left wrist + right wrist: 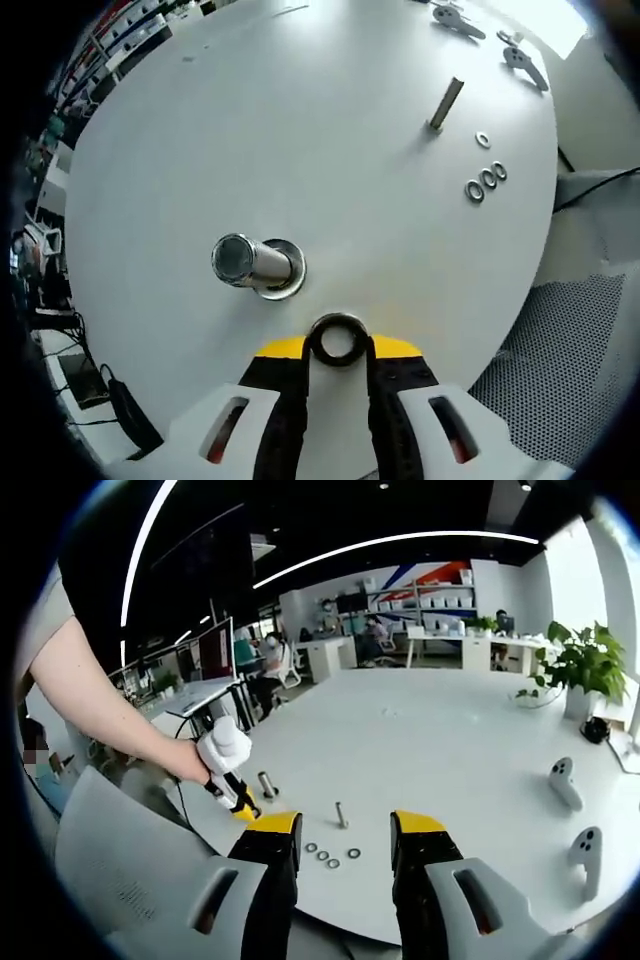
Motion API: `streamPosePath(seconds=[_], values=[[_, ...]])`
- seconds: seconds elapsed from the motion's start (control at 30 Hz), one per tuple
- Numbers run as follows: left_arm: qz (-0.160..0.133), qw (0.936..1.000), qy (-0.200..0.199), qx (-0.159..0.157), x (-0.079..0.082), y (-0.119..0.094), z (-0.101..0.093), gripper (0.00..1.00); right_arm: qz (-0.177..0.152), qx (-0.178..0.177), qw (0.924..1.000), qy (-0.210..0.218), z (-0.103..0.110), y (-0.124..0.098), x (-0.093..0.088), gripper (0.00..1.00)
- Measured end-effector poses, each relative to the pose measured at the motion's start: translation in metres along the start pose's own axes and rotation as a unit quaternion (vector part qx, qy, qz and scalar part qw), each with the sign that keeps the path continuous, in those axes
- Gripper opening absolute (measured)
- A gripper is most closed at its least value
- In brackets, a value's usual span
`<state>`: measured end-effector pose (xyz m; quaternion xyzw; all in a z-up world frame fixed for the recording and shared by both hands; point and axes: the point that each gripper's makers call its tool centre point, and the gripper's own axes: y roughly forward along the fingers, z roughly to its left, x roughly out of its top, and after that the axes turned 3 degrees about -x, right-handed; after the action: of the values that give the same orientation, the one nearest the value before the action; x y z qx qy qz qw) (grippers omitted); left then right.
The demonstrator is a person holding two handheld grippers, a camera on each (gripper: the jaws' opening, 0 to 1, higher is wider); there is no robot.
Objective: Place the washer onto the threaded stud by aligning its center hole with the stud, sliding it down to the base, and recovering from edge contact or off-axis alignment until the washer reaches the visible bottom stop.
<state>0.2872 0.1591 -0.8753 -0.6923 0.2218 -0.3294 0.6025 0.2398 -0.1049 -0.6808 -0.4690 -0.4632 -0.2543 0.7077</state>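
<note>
In the left gripper view a steel washer [337,340] is pinched on edge between the yellow-tipped jaws of my left gripper [337,352]. The thick threaded stud [250,263] stands on its round base flange just up and to the left of the washer, a short gap apart. The washer's hole is off the stud's axis. From the right gripper view, my left gripper [238,798] hovers beside that stud [267,783], held by a gloved hand [222,748]. My right gripper [345,832] is open and empty, back from the table edge.
A thinner stud [445,103] [341,815] stands further along the white table [300,120]. Several loose washers [487,178] [322,856] lie near it. Two grey controllers [525,65] [565,780] rest to the side. A plant [580,665] is at the far right.
</note>
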Motion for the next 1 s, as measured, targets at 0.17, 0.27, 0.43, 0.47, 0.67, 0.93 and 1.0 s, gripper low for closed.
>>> streamPosePath(seconds=[0.17, 0.27, 0.43, 0.47, 0.67, 0.93, 1.0], values=[[-0.014, 0.9997, -0.021, 0.003, 0.002, 0.0, 0.0, 0.19, 0.0, 0.0, 1.0, -0.001, 0.0, 0.0, 0.0, 0.37], [-0.02, 0.9996, -0.021, 0.003, 0.001, -0.001, 0.0, 0.19, 0.0, -0.001, 1.0, 0.0, 0.0, -0.001, 0.0, 0.37], [-0.02, 0.9996, -0.022, 0.001, -0.001, -0.002, 0.002, 0.19, 0.0, -0.002, 1.0, -0.002, 0.0, -0.001, 0.0, 0.37], [-0.021, 0.9996, -0.02, 0.002, -0.001, -0.002, 0.002, 0.19, 0.0, -0.002, 1.0, -0.001, 0.0, -0.001, 0.0, 0.37], [-0.031, 0.9994, -0.012, 0.005, 0.002, -0.008, 0.002, 0.19, 0.0, -0.003, 1.0, -0.001, -0.001, 0.0, 0.0, 0.37], [-0.042, 0.9989, 0.018, 0.013, 0.01, -0.02, 0.005, 0.19, 0.001, -0.004, 1.0, -0.001, -0.001, 0.0, 0.0, 0.37], [-0.043, 0.9987, 0.023, 0.013, 0.011, -0.023, 0.004, 0.19, 0.001, -0.003, 1.0, 0.0, -0.001, 0.0, 0.0, 0.37]])
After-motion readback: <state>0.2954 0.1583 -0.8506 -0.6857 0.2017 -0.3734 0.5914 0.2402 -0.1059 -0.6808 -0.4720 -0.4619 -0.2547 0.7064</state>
